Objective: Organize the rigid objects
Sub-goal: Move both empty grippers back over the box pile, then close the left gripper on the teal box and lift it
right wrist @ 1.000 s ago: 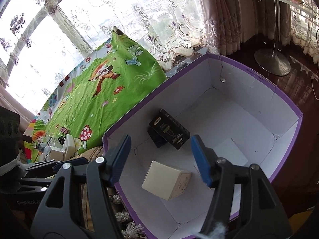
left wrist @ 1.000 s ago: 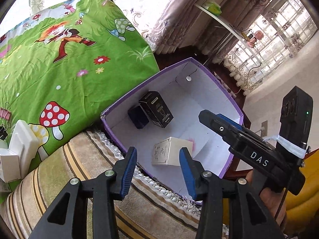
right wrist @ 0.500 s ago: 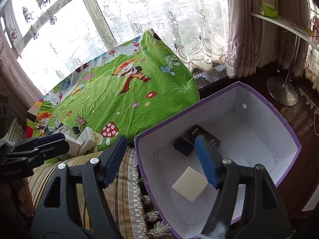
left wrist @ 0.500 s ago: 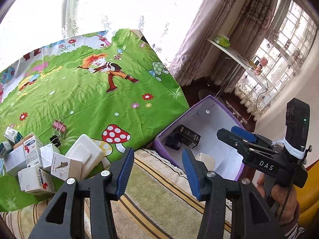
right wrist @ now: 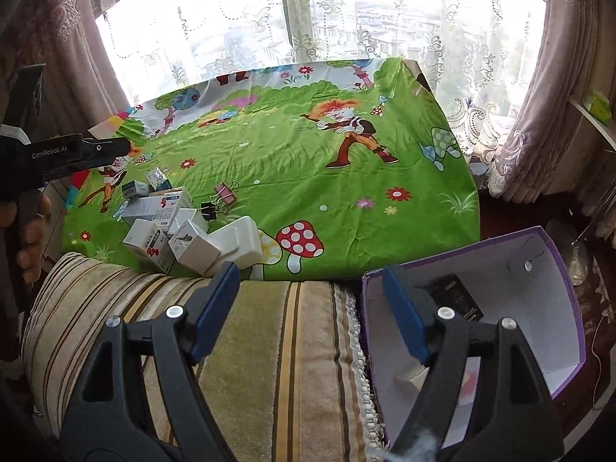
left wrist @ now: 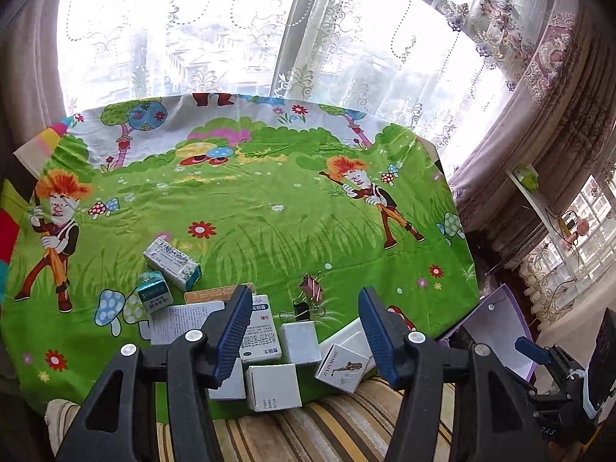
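A heap of small cartons (left wrist: 269,346) lies at the near edge of the green cartoon cloth (left wrist: 269,211). My left gripper (left wrist: 304,327) hovers just above it. Its jaws are opening and nothing is between the pads. My right gripper (right wrist: 310,302) hangs over the striped cushion (right wrist: 269,346). Its jaws are opening too, with nothing in them. The carton heap (right wrist: 173,231) is to its upper left. The purple box (right wrist: 481,269) stands at its right. A black carton (right wrist: 458,300) and a white one (right wrist: 414,377) lie inside.
Two binder clips (left wrist: 312,288) lie just beyond the cartons. The far half of the cloth is bare up to the lace curtains (left wrist: 231,38). My left gripper (right wrist: 96,150) shows at the left edge of the right wrist view, with a hand (right wrist: 27,238) under it.
Both views have swung left and up, away from the purple box and toward the cloth with the cartons. Both grippers' jaws stand wider than before.
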